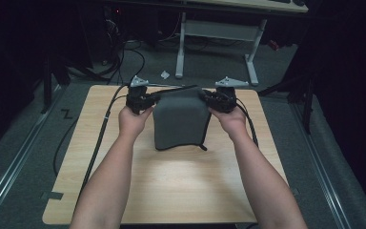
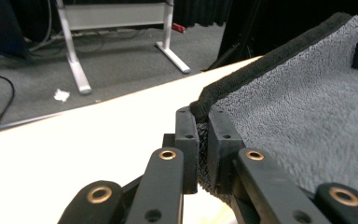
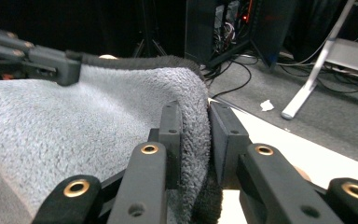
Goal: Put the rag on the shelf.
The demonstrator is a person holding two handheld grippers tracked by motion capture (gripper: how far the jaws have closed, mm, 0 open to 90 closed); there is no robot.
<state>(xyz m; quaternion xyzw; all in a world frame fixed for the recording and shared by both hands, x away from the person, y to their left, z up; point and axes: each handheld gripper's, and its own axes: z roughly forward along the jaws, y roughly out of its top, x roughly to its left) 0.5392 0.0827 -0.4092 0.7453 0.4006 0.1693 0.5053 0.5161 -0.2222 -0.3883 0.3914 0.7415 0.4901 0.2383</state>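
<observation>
Wooden table [image 1: 181, 186], grey towel [image 1: 180, 121] held taut

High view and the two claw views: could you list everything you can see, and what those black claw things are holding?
towel: one, grey with dark edging, far middle of the table, held up by two far corners
table: one, light wood, under the towel
desk frame: one, white, on the floor beyond the table
paper scrap: one, white, on the grey floor
cables: several, black, trailing left
left claw: black, shut on the towel's corner
right claw: black, shut on the other corner
forearms: two, bare, from the bottom
</observation>
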